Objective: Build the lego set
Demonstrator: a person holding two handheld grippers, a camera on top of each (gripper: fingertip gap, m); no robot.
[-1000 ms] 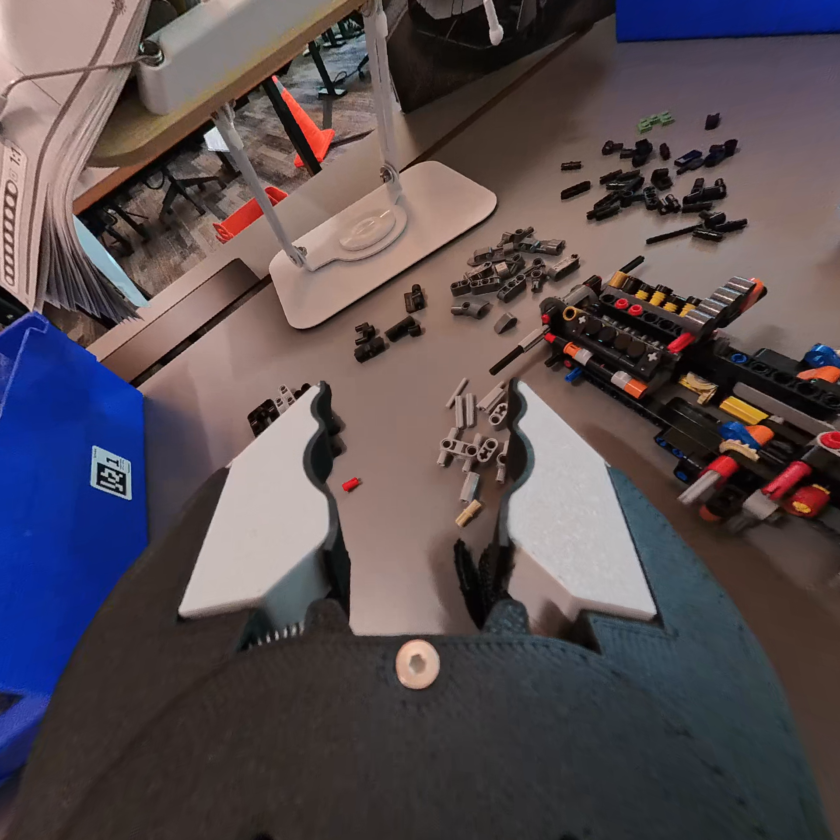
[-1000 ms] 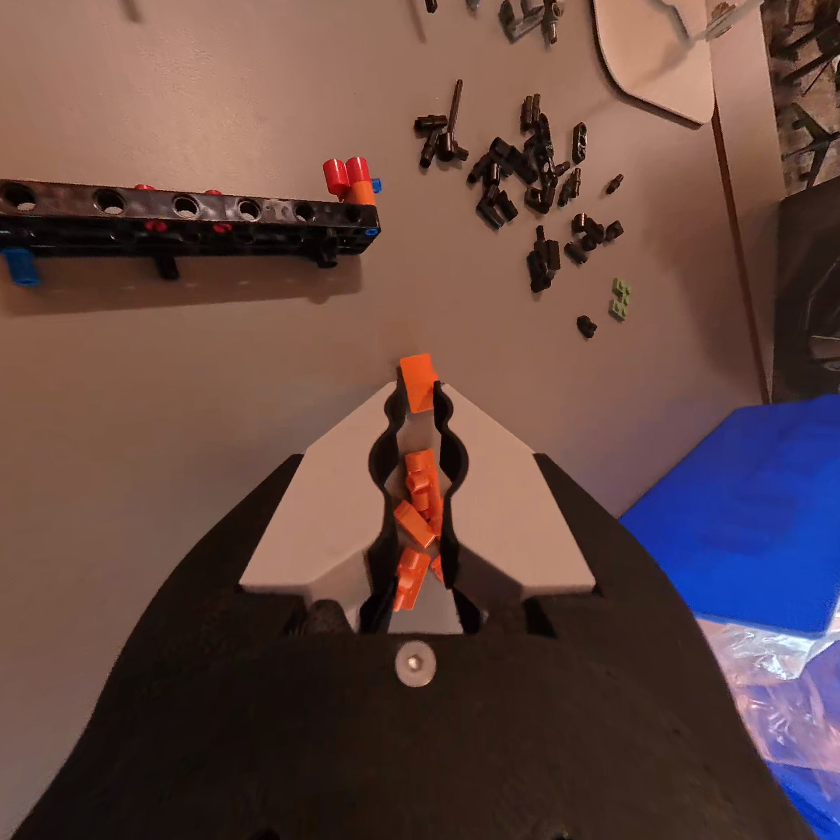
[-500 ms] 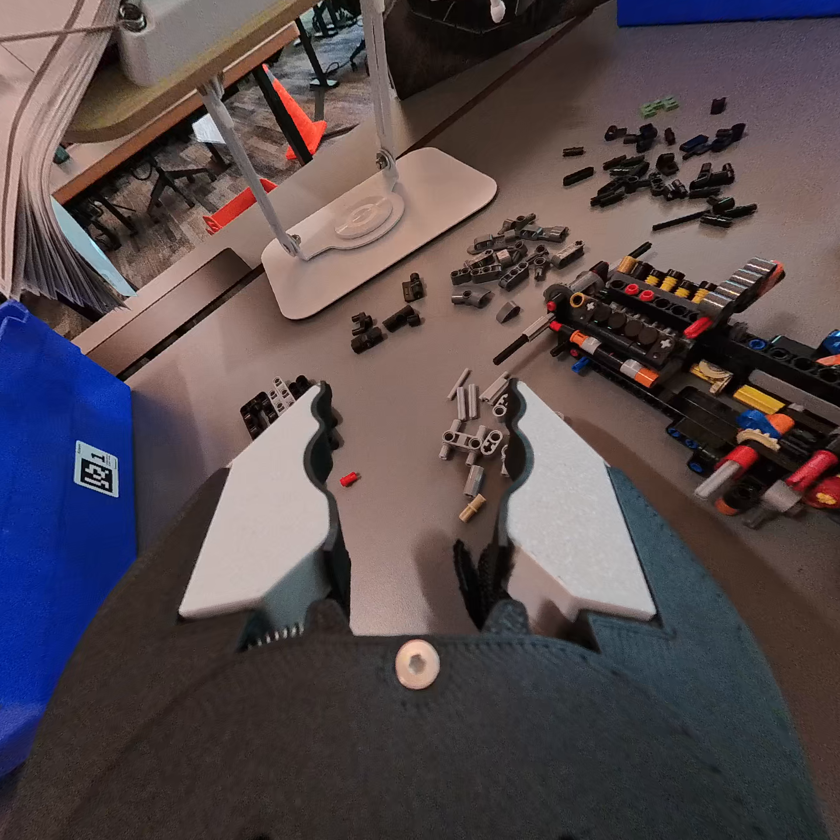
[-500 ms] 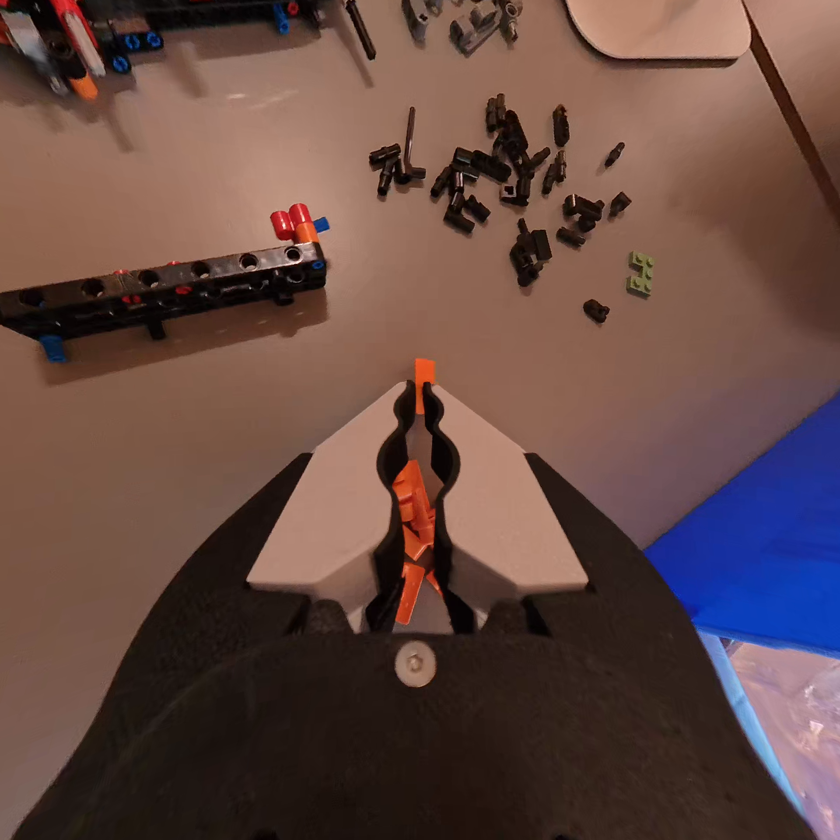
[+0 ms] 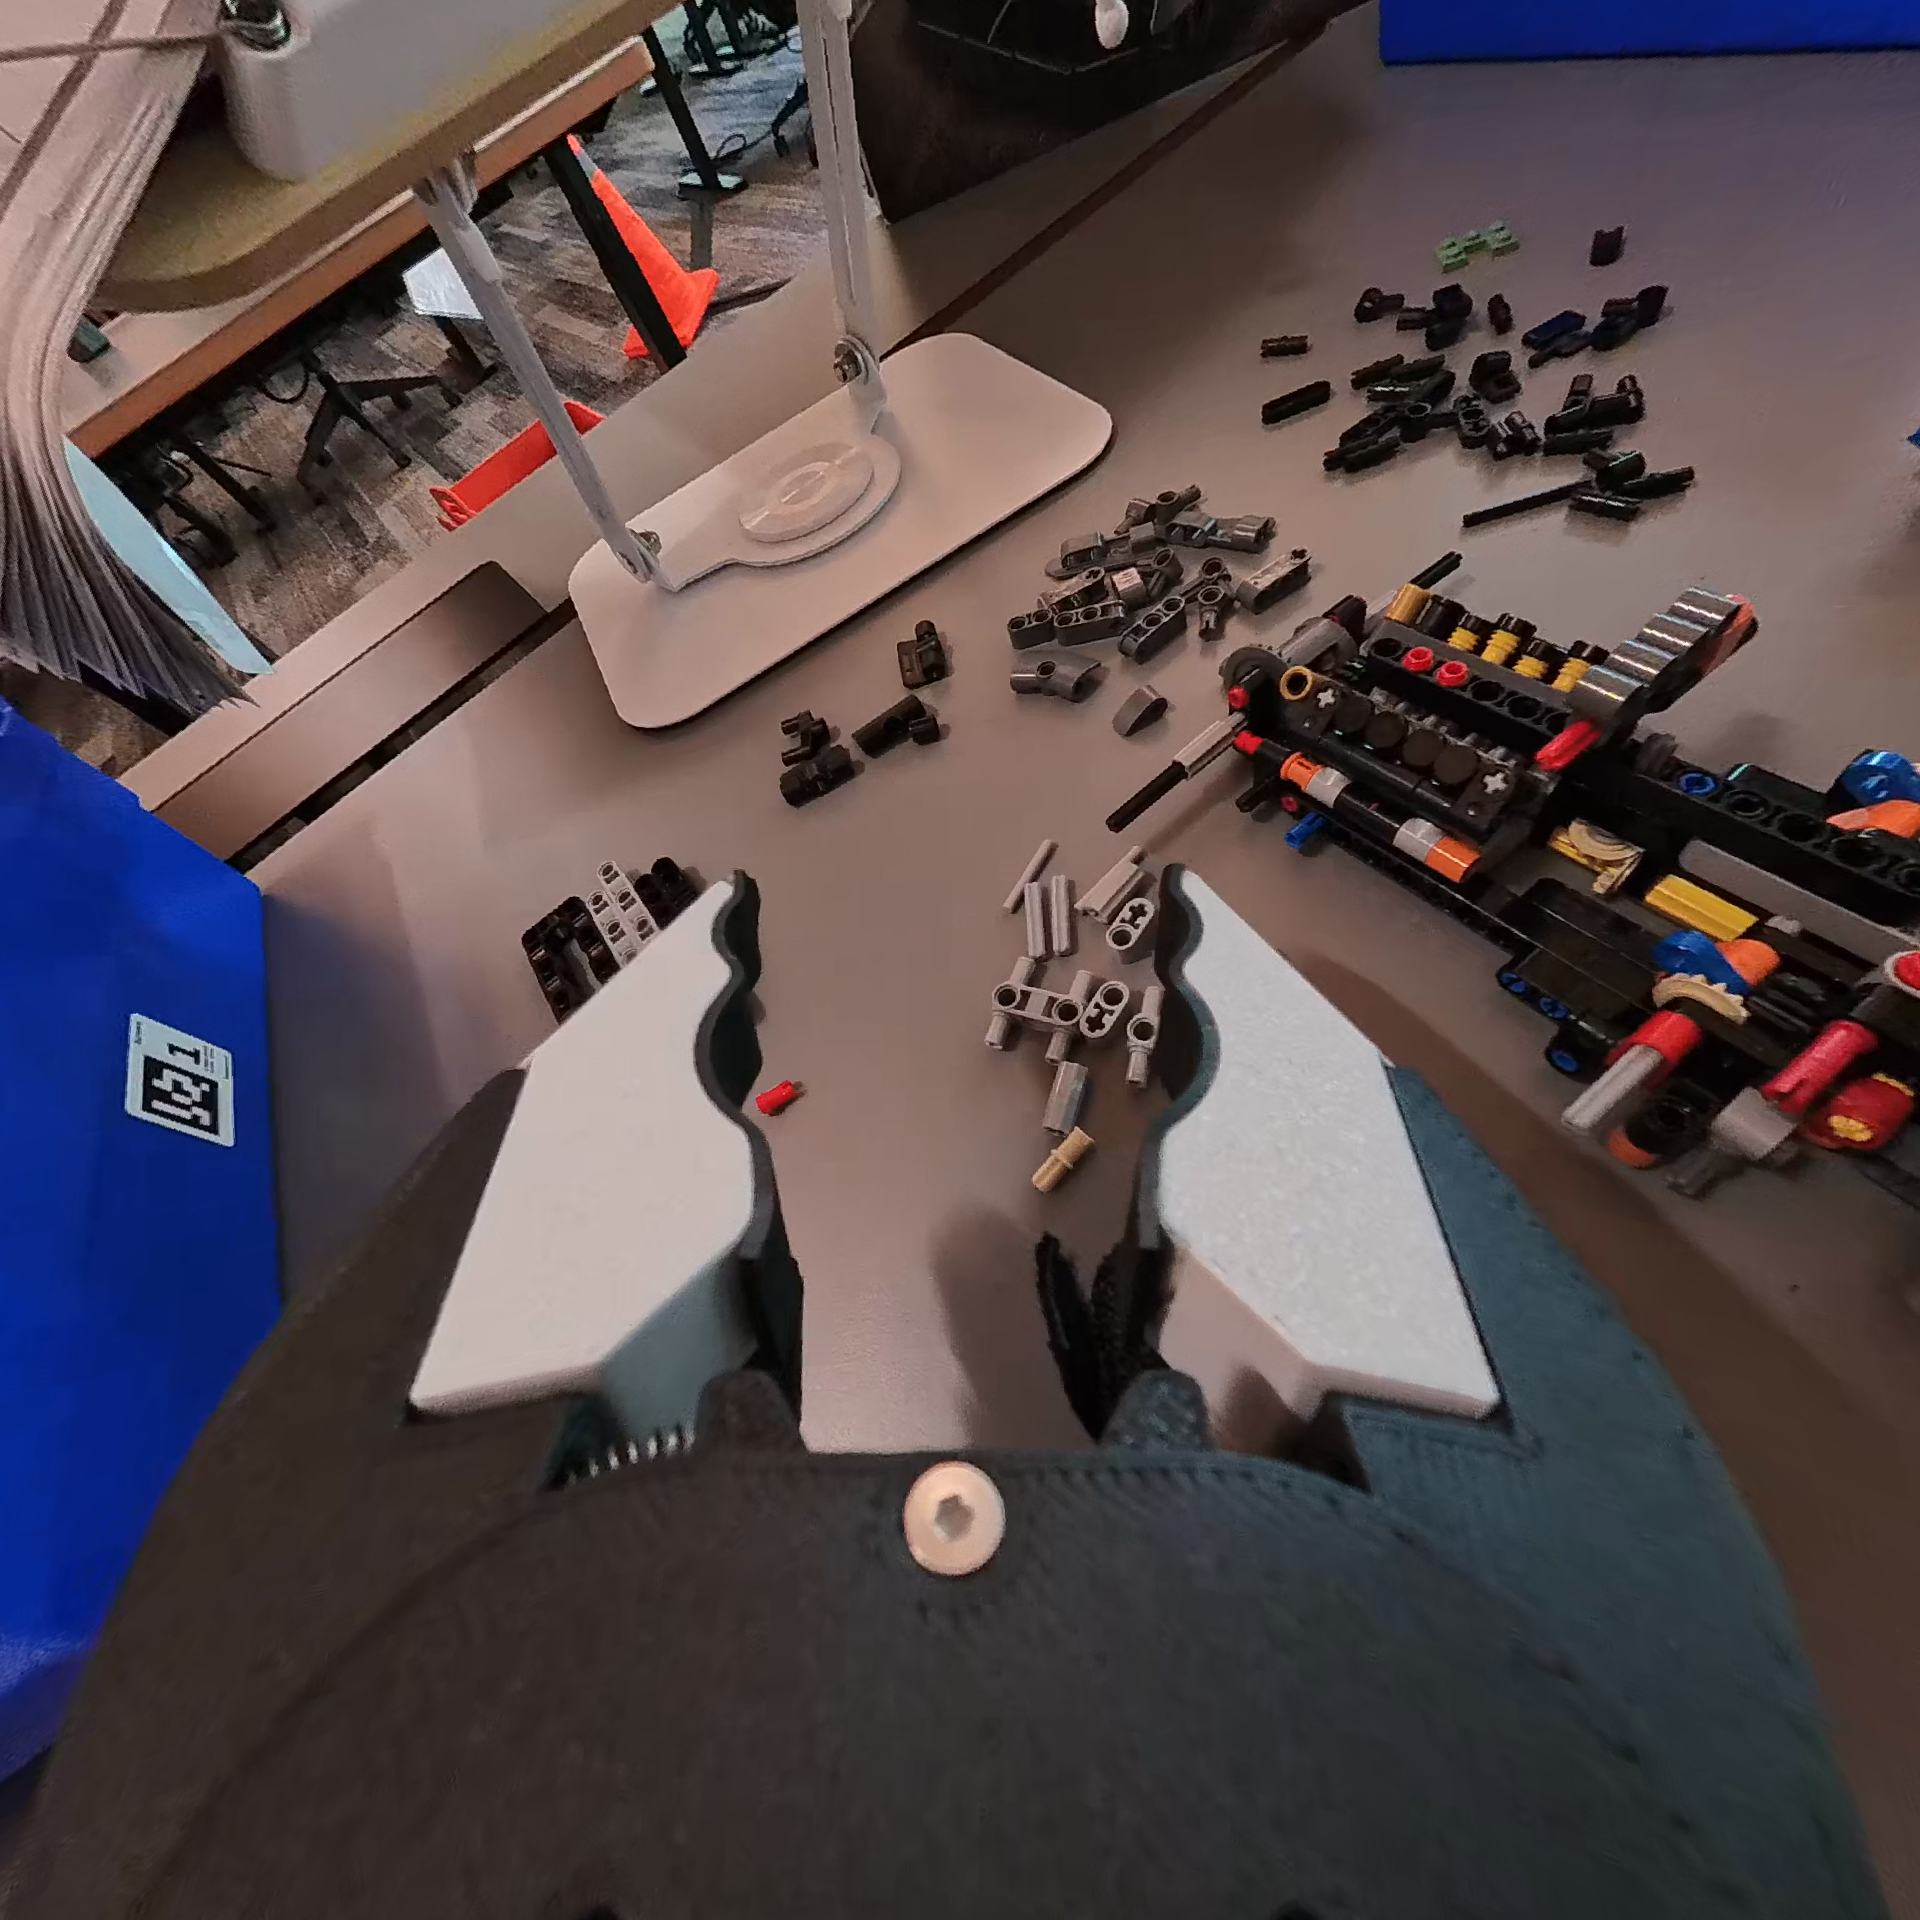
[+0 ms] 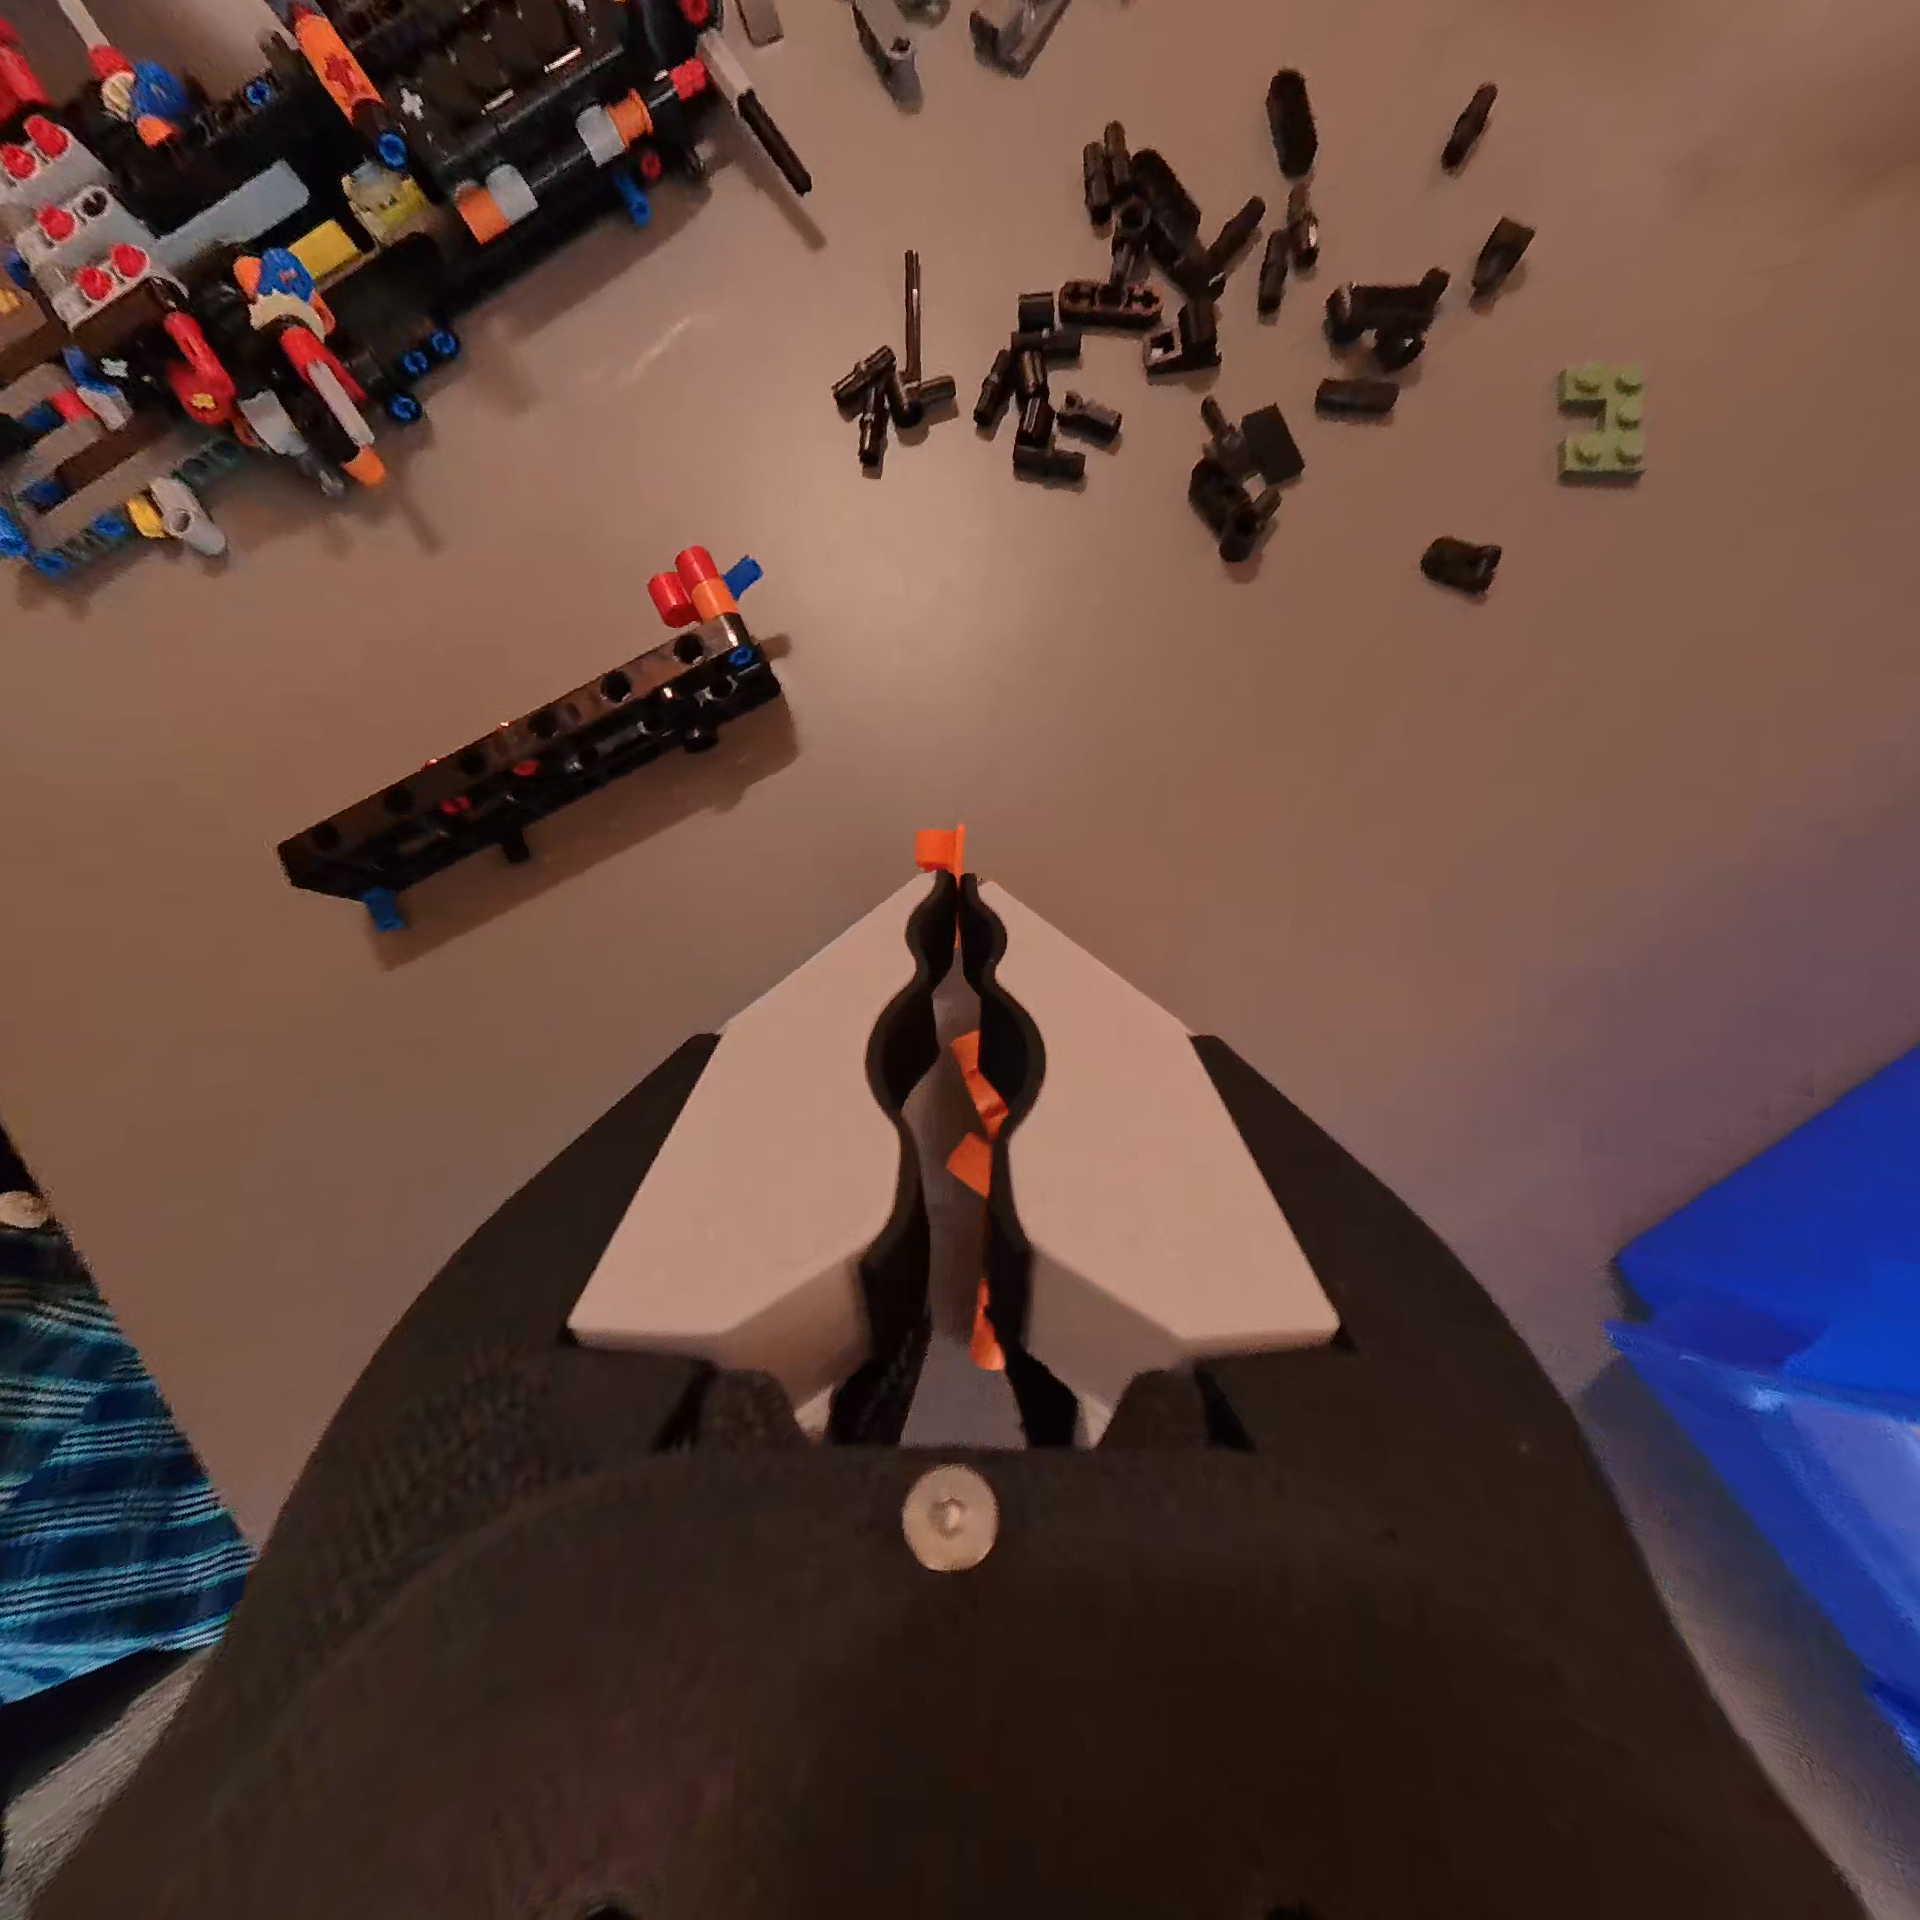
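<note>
The right gripper (image 6: 951, 883) is squeezed tight on one thin orange lego piece (image 6: 940, 847), held above the table (image 6: 1299, 779). The left gripper (image 5: 956, 914) has its two claws wide apart, holding nothing. Between them lie one tiny red pin (image 5: 777, 1096) and one tan pin (image 5: 1062, 1158). Far left sits the big lego build (image 6: 260, 229); one black beam (image 6: 530, 774) lies nearer. One green plate (image 6: 1602, 421) is far right. One blue bin (image 5: 114, 1091) stands left; its inside is hidden.

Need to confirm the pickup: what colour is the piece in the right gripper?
Orange piece, pinched in the right gripper; right wrist view.
</note>
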